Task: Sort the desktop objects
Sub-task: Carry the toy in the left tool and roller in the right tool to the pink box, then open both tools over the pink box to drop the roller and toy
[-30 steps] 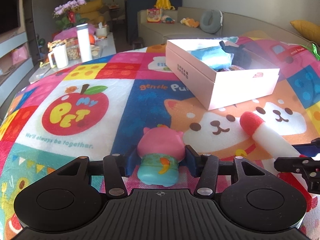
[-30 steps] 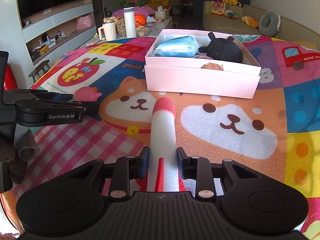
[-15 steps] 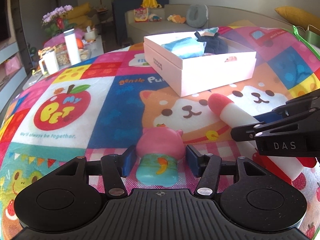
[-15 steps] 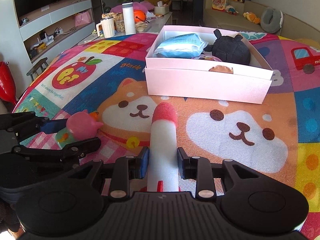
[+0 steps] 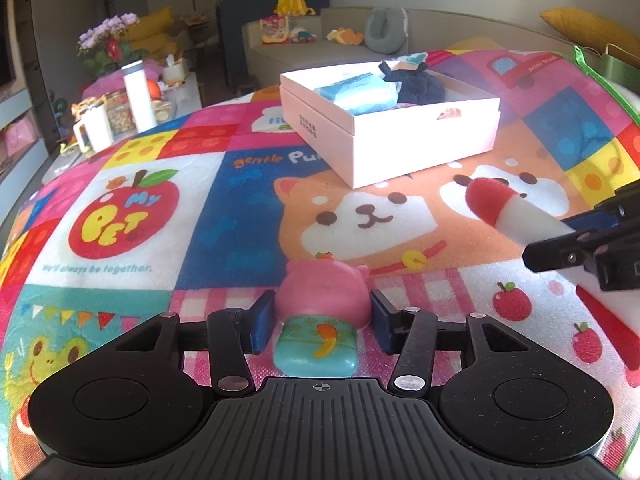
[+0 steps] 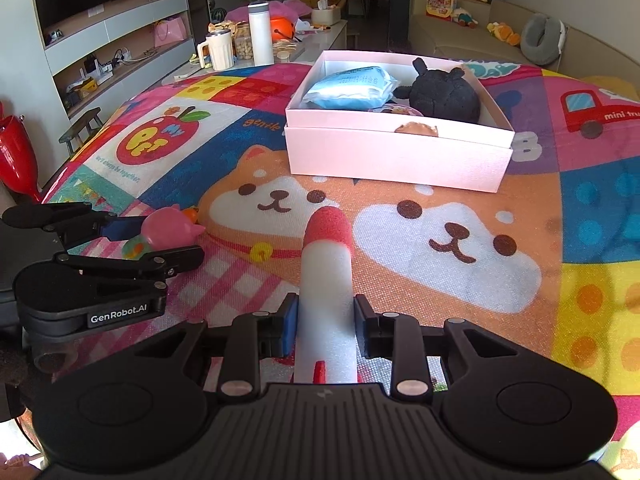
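My left claw [image 5: 322, 322] was clenched on the pink and teal toy [image 5: 320, 312], its blue pads [image 5: 262, 322] pressed to either side of the toy's pink head, which sat low over the pink checked patch of the play mat [image 5: 160, 200]. My right claw [image 6: 325, 326] was clenched on the white foam rocket [image 6: 326, 280], gripping its white shaft with the red tip pointed ahead toward the pink box [image 6: 396, 152]. The rocket was raised off the mat, just to the right of the toy. Beyond both, the open box stood on the mat by the printed dogs, well apart from my claws. Inside it lay a blue packet [image 6: 348, 88] on the left and a black plush toy [image 6: 440, 96] beside it on the right, touching it.
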`<state>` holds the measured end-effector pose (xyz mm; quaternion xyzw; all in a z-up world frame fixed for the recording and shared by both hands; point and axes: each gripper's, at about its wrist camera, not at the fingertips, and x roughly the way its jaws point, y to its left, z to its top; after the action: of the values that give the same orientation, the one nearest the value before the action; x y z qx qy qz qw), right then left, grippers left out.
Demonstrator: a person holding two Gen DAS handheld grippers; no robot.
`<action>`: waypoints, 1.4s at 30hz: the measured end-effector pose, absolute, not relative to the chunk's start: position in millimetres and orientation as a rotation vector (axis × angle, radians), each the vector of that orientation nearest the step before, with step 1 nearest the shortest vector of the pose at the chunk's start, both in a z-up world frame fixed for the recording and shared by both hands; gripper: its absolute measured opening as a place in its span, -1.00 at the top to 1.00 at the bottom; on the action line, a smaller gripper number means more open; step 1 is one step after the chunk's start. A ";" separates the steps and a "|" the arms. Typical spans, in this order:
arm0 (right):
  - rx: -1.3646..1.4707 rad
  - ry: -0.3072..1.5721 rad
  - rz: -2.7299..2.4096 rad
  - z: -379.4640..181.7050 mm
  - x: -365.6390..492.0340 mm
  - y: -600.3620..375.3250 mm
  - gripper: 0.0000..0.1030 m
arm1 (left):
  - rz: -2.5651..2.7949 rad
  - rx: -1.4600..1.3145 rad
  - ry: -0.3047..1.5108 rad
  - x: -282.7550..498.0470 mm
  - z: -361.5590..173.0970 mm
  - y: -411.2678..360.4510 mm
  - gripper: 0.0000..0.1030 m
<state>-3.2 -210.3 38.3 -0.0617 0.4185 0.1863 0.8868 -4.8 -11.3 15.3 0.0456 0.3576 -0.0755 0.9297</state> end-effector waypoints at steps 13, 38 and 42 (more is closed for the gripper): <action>0.022 0.505 0.296 185.4 37.4 -293.7 0.45 | -0.286 0.023 0.438 102.3 112.2 -81.2 -0.05; 0.217 0.862 0.171 58.1 264.4 -190.8 0.45 | -0.120 -0.045 0.629 79.7 35.4 11.4 -0.93; 0.220 0.886 0.183 54.6 258.1 -188.9 0.39 | -0.127 -0.068 0.646 82.5 31.1 16.2 -0.93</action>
<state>258.1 -188.9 54.6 0.1063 0.4270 0.0880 0.8937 82.5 16.2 31.1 -0.0334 0.3172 -0.0622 0.9457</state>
